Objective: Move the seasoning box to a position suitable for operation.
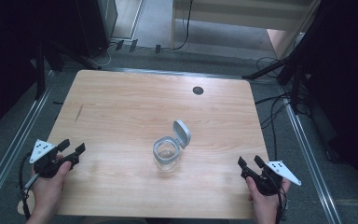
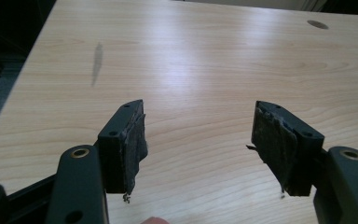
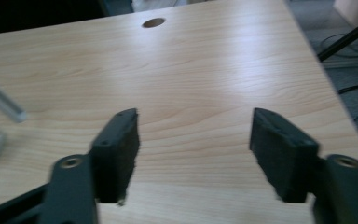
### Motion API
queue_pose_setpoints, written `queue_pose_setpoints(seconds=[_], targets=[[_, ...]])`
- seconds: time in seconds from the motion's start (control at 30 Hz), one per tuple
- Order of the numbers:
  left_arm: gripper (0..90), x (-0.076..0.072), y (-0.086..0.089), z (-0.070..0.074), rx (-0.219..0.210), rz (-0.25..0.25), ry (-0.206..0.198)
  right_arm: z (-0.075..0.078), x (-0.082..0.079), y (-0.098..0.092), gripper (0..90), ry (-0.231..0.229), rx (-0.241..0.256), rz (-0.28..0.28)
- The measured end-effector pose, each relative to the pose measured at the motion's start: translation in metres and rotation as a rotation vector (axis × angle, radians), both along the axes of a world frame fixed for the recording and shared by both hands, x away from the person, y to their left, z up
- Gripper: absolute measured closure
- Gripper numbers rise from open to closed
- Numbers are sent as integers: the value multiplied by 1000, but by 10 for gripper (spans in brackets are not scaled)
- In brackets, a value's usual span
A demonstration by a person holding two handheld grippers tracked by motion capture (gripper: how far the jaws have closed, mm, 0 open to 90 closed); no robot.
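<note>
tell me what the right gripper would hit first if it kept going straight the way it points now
Likely nothing. The right gripper, jaws open, points across bare table toward the far edge near the round hole. The open-lidded glass jar sits off to its left, outside that line, though depth is hard to judge.

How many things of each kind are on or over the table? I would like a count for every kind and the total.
Glass jar with its grey flip lid open: 1
Hand-held grippers, left gripper and right gripper, both open: 2
Total: 3
</note>
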State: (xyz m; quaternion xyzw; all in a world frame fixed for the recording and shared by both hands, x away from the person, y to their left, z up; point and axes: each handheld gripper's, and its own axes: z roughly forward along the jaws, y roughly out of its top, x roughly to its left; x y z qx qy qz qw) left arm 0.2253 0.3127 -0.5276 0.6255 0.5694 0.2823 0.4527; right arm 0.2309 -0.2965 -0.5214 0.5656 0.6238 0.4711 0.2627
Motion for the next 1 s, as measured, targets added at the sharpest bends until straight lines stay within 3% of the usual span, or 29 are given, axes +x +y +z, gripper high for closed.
queue_pose_setpoints(seconds=[0.1,0.2,0.27,0.37,0.53,0.6,0.7,0.83,1.0], targets=[[379,4,-9,2,-3,-10,4,2,1,11,486,30,11,56],[428,11,-31,6,1,-61,-6,5,0,25,520,30,11,95],[479,15,-43,9,-2,-105,-7,8,-1,36,587,28,2,100],[534,20,-61,14,-20,-167,-9,13,-2,53,686,23,21,151],[630,34,-90,18,-48,-254,14,14,-1,83,794,20,26,211],[666,37,-96,19,-50,-267,21,13,0,95,818,25,15,226],[720,49,-118,18,-71,-328,50,11,1,111,840,27,0,246],[774,58,-134,19,-81,-356,63,12,3,125,895,32,22,267],[845,68,-150,21,-62,-401,80,14,6,141,900,31,38,289]])
